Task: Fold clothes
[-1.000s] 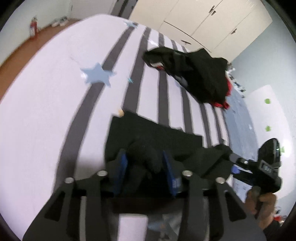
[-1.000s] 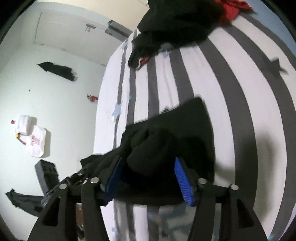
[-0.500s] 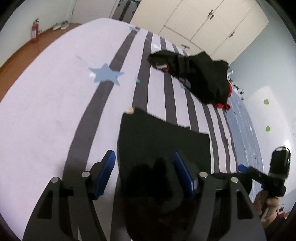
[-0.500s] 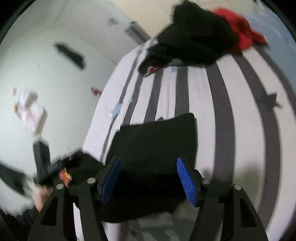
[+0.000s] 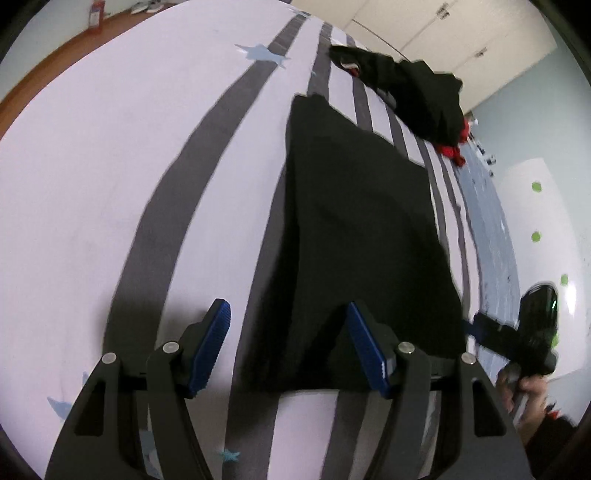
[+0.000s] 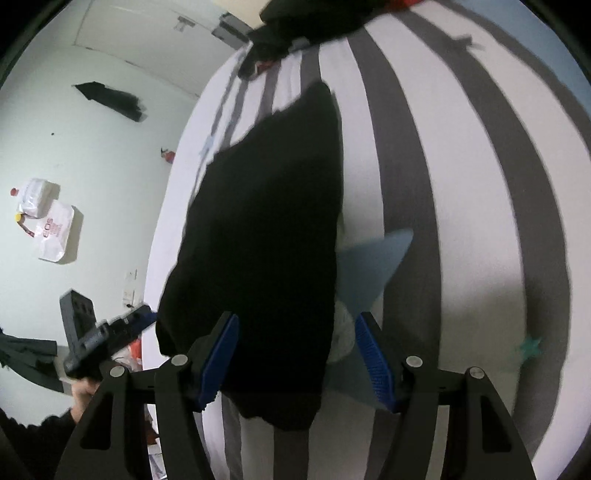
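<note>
Left wrist view shows the black garment (image 5: 362,229) lying flat on the bed (image 5: 92,166), a long dark panel across the grey and white stripes, its near hem just ahead of the left gripper (image 5: 288,347). That gripper's blue pads stand apart with nothing between them but the cloth's near corner below. From the right wrist view the right gripper (image 6: 295,358) is likewise spread wide, poised over the opposite near corner and holding nothing. My guess is the next fold wants both near corners pinched together, so each gripper should come down square on its own corner, catch every layer, and lift evenly; a lopsided grab would skew the hem. Beyond the garment, a pile of unfolded clothes (image 5: 417,96), black with some red, sits at the far end of the bed, well apart. Pale wardrobe doors (image 5: 443,33) stand behind it.
</note>
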The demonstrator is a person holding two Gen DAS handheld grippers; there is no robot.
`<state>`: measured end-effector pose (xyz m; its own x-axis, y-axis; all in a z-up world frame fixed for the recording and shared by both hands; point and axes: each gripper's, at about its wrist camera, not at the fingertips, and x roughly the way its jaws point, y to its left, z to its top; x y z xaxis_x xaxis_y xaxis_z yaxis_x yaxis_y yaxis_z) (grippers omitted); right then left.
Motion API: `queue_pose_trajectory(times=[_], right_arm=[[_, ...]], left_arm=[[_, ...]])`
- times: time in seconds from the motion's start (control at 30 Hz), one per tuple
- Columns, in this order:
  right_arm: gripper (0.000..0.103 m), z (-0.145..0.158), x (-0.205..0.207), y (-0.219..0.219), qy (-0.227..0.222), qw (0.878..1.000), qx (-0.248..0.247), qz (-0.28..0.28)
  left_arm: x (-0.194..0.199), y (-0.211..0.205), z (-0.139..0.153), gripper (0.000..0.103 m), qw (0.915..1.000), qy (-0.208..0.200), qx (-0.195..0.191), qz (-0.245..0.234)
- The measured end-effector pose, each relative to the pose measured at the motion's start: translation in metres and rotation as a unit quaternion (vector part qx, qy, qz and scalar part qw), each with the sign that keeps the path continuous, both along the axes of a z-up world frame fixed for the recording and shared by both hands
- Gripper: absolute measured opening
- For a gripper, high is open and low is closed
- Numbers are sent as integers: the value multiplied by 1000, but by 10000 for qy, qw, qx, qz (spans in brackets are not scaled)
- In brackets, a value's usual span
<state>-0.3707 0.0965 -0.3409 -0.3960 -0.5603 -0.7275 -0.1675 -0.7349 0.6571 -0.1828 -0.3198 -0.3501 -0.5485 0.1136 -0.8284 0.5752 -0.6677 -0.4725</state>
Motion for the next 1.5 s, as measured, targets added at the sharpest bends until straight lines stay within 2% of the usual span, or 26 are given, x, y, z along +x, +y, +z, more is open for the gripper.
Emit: queue_pose_trajectory(times=[0.13, 0.2, 0.27, 0.3, 0.4, 0.5, 0.57, 0.7, 0.73, 0.87, 0.93, 1.07, 1.13, 1.33, 1.47, 1.5], right_arm=[[62, -3, 9, -15, 164, 9995, 59, 252], [62, -6, 15, -23, 239, 9989, 166, 379], [62, -7, 24, -30, 447, 9972, 315, 503], [62, -5, 29, -34, 606, 9953, 482, 589], [62, 7, 45, -46, 1140, 9827, 1210, 820], [62, 14, 61, -60, 1463, 9657, 1865, 1063], [62, 12, 73, -70, 1584, 9518, 2277, 1309], [62, -4, 88, -83, 1541, 9272, 2941, 1735], [62, -9, 88, -83, 1513, 9247, 3017, 1762], [61, -26, 88, -88, 1545, 9187, 3251, 1623], [61, -30, 85, -88, 1717, 9130, 3394, 1477], [62, -31, 77, -85, 1983, 9065, 3475, 1351], [61, -25, 78, -85, 2124, 9034, 3492, 1301], [61, 16, 72, -76, 2570, 9032, 3321, 886], [61, 36, 51, -68, 2732, 9079, 3133, 531], [62, 39, 44, -64, 2740, 9110, 3054, 421]], left_arm=[[3, 24, -12, 63, 9992, -25, -327, -243], [3, 37, -14, 63, 9967, 15, -694, -412], [5, 50, -12, 63, 9908, 146, -1200, -613], [7, 58, -10, 63, 9847, 169, -1569, -738], [16, 76, -16, 63, 9692, -23, -2240, -1020], [30, 81, -24, 63, 9665, -113, -2315, -1099], [33, 88, -29, 63, 9589, -240, -2530, -1261], [37, 101, -39, 63, 9515, -353, -2732, -1372], [37, 103, -42, 63, 9495, -399, -2790, -1379], [28, 102, -46, 63, 9466, -289, -2989, -1173], [20, 100, -46, 63, 9424, -197, -3142, -1128], [11, 97, -44, 63, 9403, 18, -3223, -1098], [8, 96, -34, 63, 9386, 226, -3273, -1073], [1, 87, 3, 62, 9356, 707, -3359, -829], [-15, 70, 19, 63, 9352, 937, -3338, -722], [-22, 65, 22, 63, 9330, 965, -3391, -726]])
